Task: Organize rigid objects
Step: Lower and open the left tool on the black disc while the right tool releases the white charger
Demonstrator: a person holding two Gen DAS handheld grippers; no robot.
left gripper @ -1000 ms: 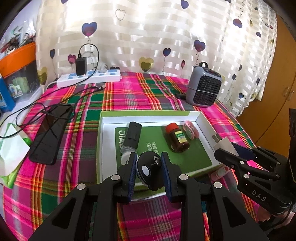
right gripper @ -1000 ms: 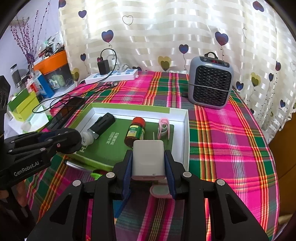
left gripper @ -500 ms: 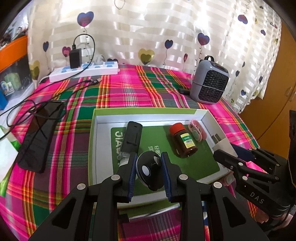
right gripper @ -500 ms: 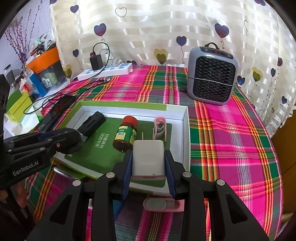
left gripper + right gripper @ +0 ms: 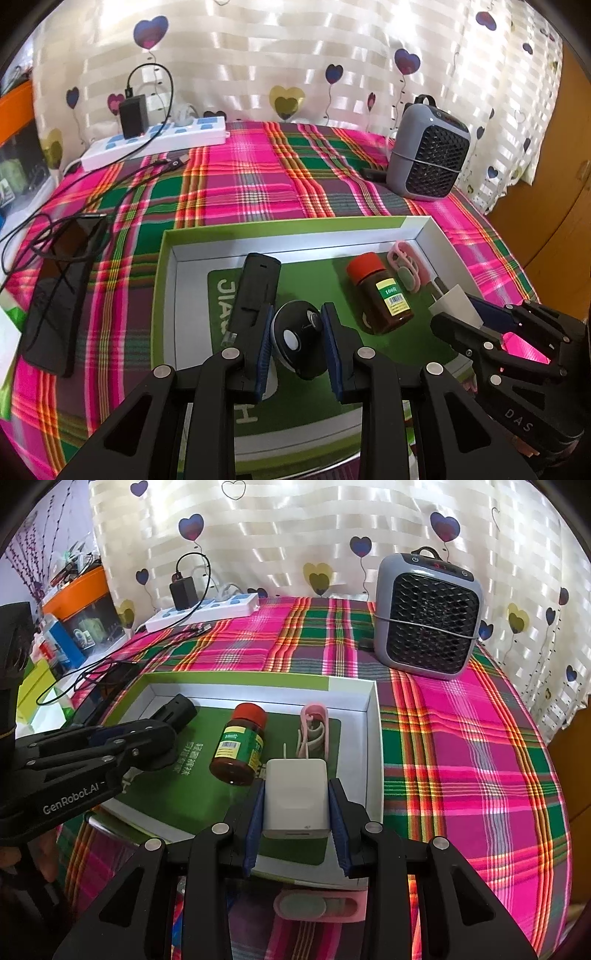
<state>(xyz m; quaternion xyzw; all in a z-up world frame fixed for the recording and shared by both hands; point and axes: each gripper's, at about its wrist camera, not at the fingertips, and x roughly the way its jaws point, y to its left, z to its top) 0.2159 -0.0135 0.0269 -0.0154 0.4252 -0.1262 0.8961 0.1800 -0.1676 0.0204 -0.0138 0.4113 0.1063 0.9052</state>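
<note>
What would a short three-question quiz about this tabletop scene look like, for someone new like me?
1. True or false: the right gripper is shut on a white charger.
2. What lies in the box between the black case and the pink clip?
A. a phone
B. a red-capped bottle
C. a fan
3. Fill in: the left gripper holds a round ____ gadget over the box.

Key
1. True; the blue pads press both of its sides.
2. B; the brown bottle lies on its side.
3. Black.
</note>
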